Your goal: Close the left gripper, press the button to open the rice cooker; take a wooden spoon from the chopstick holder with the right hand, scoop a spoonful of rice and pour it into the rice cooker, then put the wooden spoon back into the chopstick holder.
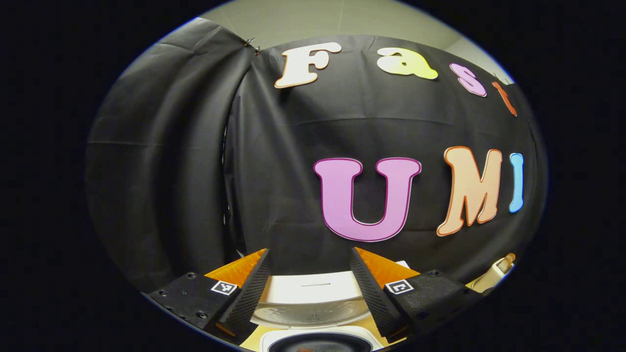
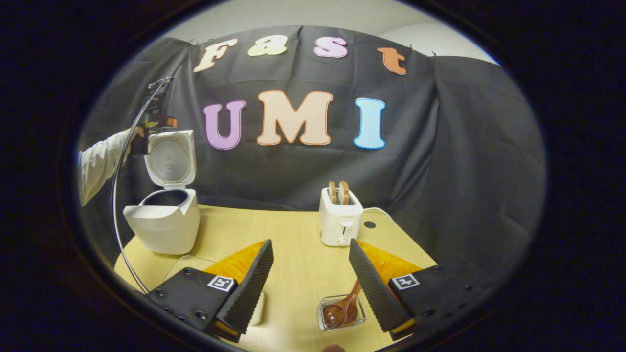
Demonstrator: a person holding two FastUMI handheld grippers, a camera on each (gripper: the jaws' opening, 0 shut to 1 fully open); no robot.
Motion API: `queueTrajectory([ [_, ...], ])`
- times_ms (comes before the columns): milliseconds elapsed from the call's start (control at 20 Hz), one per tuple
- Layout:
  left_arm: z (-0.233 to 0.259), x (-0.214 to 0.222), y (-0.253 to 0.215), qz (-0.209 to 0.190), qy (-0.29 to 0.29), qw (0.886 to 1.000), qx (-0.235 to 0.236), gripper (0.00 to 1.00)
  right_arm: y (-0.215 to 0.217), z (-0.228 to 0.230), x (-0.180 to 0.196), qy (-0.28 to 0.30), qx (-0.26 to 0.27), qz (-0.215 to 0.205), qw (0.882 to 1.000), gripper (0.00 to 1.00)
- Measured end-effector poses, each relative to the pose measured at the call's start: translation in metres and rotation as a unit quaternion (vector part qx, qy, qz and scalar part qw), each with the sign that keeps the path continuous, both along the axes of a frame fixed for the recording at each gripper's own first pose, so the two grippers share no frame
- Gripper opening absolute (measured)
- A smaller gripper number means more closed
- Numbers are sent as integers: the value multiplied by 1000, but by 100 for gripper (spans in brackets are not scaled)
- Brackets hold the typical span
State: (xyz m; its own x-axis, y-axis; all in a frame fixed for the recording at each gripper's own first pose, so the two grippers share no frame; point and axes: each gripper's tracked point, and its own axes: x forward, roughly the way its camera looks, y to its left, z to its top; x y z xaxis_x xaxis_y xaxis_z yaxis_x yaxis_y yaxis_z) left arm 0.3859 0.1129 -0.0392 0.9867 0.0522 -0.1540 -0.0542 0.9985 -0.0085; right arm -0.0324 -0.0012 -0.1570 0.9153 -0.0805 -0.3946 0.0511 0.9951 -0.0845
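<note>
Wooden surface [image 2: 293, 254] carries one rice cooker [image 2: 164, 227], far left, lid up, one toaster [image 2: 340, 222] with two slices, one wooden spoon [image 2: 342, 308] in its clear holder [image 2: 341, 313] near; right gripper [image 2: 310, 286] and left gripper [image 1: 309, 293] both spread apart, empty.

No readable text, brand or number on rice cooker [image 2: 164, 222], toaster [image 2: 340, 222] or table [image 2: 293, 254]. Small square black-and-white coded markers [image 2: 220, 282] sit on both grippers' finger bases (patterns only, not letters). Toaster front carries tiny dial mark, too small to read.
</note>
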Motion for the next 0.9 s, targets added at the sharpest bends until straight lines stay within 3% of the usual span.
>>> queueTrajectory([
  [400, -15, -5, -3, 4, 21, 1000, -5, 95, 5, 1, -2, -3, 7, 2, 1000, 100],
  [900, -25, -71, -19, -1, 23, 1000, -4, 95, 19, 4, 7, -10, 43, 42, 998, 100],
])
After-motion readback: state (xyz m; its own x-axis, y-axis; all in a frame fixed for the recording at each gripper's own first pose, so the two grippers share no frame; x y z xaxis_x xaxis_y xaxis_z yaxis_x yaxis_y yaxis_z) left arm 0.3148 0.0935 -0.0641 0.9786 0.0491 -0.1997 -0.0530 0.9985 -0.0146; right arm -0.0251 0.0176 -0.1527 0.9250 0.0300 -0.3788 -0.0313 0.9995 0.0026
